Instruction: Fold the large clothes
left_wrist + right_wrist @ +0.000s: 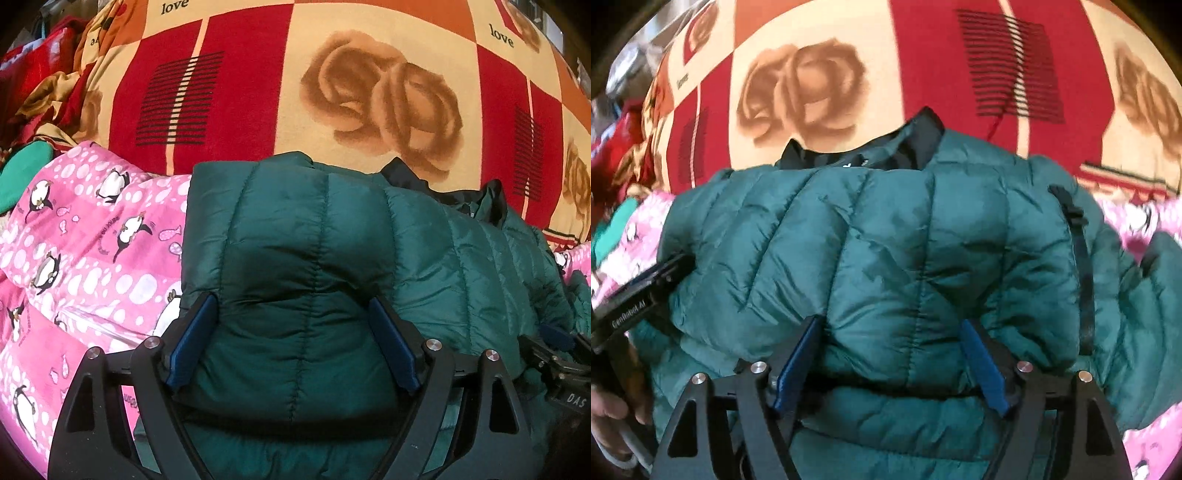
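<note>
The green quilted puffer jacket (pixel 314 266) lies on a pink penguin-print quilt (pixel 85 236), with a red and cream rose-patterned blanket (pixel 369 92) beyond it. A thick folded layer bulges between the spread fingers of both the left claw (pixel 295 350) and the right claw (pixel 890 362); whether either is pinching is unclear, since the blue pads (pixel 798 362) stand wide apart against the padding. This looks like a mid-fold step: next, both claws should carry the layer forward together toward the black collar (pixel 916 147).
</note>
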